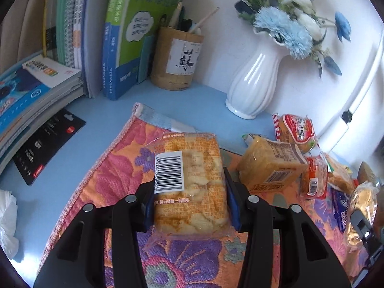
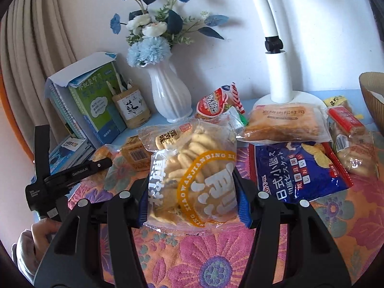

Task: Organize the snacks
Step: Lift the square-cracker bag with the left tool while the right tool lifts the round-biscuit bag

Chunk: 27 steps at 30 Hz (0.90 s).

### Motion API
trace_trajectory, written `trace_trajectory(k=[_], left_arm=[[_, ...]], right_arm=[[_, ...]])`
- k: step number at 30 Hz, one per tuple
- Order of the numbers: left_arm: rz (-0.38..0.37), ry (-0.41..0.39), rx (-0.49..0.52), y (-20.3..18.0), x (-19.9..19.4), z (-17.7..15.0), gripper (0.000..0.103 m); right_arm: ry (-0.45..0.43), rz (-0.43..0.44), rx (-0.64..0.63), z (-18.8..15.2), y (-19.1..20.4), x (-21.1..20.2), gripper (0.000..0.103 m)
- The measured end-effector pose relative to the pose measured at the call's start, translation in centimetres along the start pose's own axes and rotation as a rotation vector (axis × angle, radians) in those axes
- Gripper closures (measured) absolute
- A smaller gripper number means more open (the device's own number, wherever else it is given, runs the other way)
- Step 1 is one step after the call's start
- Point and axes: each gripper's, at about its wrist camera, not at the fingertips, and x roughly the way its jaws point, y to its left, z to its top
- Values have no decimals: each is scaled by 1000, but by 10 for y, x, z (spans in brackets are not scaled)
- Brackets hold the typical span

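Note:
My left gripper (image 1: 190, 206) is shut on a clear packet of yellow pastry (image 1: 192, 175) with a barcode label, held just over the floral cloth (image 1: 96, 180). My right gripper (image 2: 194, 204) is shut on a clear bag of biscuits (image 2: 192, 175) printed with a yellow ring and white lettering. Loose snacks lie on the cloth: a yellow cake block (image 1: 268, 168), a red-labelled bun (image 2: 213, 103), a toast packet (image 2: 283, 122), a blue biscuit bag (image 2: 302, 168) and a red-banded pack (image 2: 350, 139). In the right wrist view, a hand (image 2: 36, 230) grips the left tool's handle at the far left.
A white vase (image 2: 170, 96) of blue flowers, a bamboo pen holder (image 1: 177, 60) and upright books (image 1: 72, 24) line the back wall. A white lamp stand (image 2: 278, 72) rises at the back right, with a brown basket rim (image 2: 374, 96) beside it. A black card (image 1: 48, 148) lies to the left.

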Motion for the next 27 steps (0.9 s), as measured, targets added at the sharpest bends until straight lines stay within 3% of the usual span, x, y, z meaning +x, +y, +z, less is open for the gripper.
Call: trace_trajectory(k=[11,21,27], left_arm=[[8,-63,32,-7,-12,-2,58],[102,-95,50,-15,-20,-9,58],[66,-56,15,-12,-22,-17,58]], right_arm=[[-27,113,88,0,-18,-7,45],[-37,288,185,-11,-45,-35,45],[-19,319,173,-13,-49,-45,45]])
